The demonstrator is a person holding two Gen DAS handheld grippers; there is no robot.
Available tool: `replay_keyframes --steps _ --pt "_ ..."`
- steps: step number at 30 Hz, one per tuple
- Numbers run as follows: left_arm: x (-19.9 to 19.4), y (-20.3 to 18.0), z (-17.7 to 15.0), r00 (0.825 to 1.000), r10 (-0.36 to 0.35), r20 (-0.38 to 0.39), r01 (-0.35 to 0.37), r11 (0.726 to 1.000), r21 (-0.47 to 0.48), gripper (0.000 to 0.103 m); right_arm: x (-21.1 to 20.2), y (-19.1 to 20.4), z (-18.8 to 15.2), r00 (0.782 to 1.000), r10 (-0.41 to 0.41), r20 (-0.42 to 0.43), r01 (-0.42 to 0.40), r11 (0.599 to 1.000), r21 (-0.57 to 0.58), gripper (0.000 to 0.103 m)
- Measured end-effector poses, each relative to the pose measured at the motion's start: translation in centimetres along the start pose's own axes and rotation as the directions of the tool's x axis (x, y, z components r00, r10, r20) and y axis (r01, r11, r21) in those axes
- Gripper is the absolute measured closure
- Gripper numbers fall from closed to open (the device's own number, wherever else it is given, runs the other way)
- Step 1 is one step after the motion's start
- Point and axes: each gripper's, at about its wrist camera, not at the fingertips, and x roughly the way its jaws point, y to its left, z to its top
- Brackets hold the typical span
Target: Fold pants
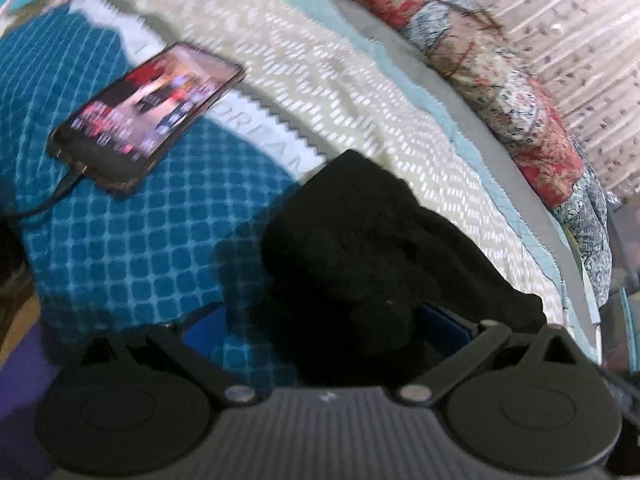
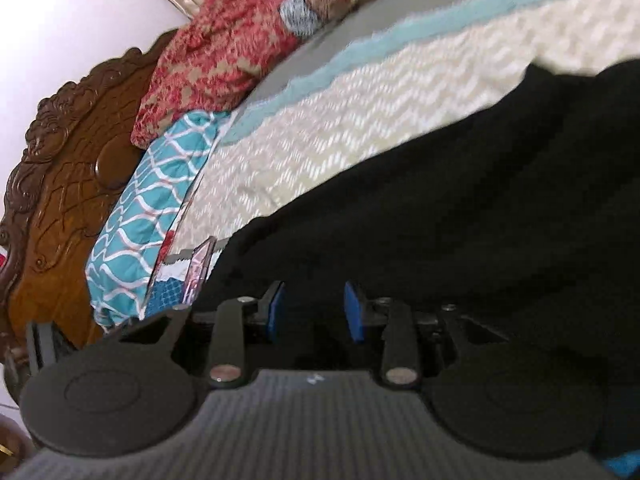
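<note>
The black pants (image 1: 360, 248) lie bunched on the bed in the left wrist view, and a thick fold of them rises between the wide jaws of my left gripper (image 1: 324, 320). A strip of bedspread shows between its left blue pad (image 1: 204, 330) and the cloth, so the pads do not press. In the right wrist view the pants (image 2: 460, 200) spread as a broad dark sheet across the right half. My right gripper (image 2: 314, 308) has its blue pads (image 2: 276, 312) close together with black cloth between them.
A phone (image 1: 148, 116) with a lit screen and a cable lies on the blue checked bedspread (image 1: 120, 240), left of the pants. A cream zigzag blanket (image 1: 340, 92) covers the middle. Floral pillows (image 2: 224, 48), a teal patterned pillow (image 2: 152, 208) and a carved wooden headboard (image 2: 60, 176) stand beyond.
</note>
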Motion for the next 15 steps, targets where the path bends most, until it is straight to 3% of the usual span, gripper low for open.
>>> replay_keyframes --steps 2,3,4,7,9,11,13,15 --pt "-0.1 -0.6 -0.4 0.999 0.026 0.042 -0.027 0.999 0.045 0.017 2.4 -0.9 -0.2 0.996 0.011 -0.084 -0.005 0.998 0.066 0.07" --pt "-0.3 -1.0 -0.6 0.997 0.041 0.063 -0.046 0.996 0.077 0.037 3.3 -1.6 -0.6 0.993 -0.007 -0.116 0.018 0.996 0.093 0.086" --pt "-0.6 -1.3 -0.7 0.996 0.045 0.074 -0.052 0.994 0.098 0.044 3.7 -2.2 -0.9 0.994 -0.012 -0.107 0.024 0.993 0.114 0.092" --pt "-1.7 -2.8 -0.8 0.995 0.009 0.102 -0.024 0.989 0.146 0.063 3.4 -2.9 -0.7 0.994 0.005 -0.112 0.015 0.985 0.174 0.094" --pt "-2.4 -5.0 -1.1 0.99 -0.009 0.143 -0.024 0.974 0.225 0.067 2.8 -2.8 -0.7 0.993 0.01 -0.117 0.009 0.987 0.16 0.094" --pt "-3.0 -7.9 -1.8 0.983 -0.046 0.177 -0.017 0.94 0.34 0.068 2.3 -3.0 -0.8 0.993 0.036 -0.109 -0.017 0.985 0.171 0.09" --pt "-3.3 -11.2 -2.9 0.977 -0.081 0.2 -0.024 0.88 0.475 0.068 1.6 -3.7 -0.6 0.993 0.076 -0.092 -0.054 0.974 0.222 0.087" --pt "-3.1 -14.5 -4.8 0.971 -0.114 0.209 -0.039 0.789 0.613 0.068 -0.4 -5.2 0.0 0.995 0.102 -0.021 -0.092 0.959 0.267 0.087"
